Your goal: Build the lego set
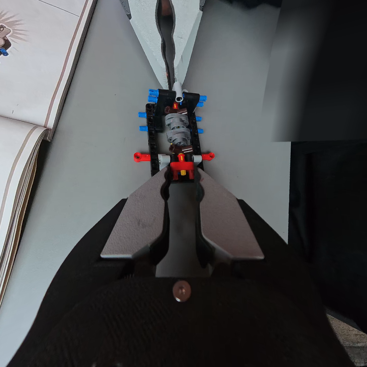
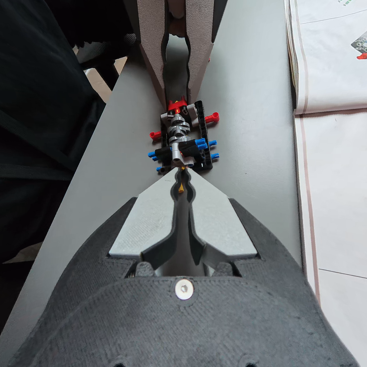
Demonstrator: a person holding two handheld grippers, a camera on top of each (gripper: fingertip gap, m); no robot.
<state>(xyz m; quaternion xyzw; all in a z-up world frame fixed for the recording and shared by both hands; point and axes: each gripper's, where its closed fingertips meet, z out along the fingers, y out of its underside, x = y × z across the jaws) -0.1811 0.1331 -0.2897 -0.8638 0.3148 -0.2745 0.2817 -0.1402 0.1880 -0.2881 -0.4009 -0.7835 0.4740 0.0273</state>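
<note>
Left gripper [image 1: 181,174]: fingers narrow, pinching the red block [image 1: 181,168] at one end of the lego frame [image 1: 153,137], likely to hold it steady.
Right gripper [image 2: 182,171]: at the frame's other end, fingers nearly closed on a thin yellow pin [image 2: 181,187], likely to push it in.
Lego frame: flat on the grey table [image 1: 99,178], between both grippers.
Grey crank [image 1: 176,127]: inside the frame.
Booklet [image 1: 29,99]: open beside the frame, for checking steps.
</note>
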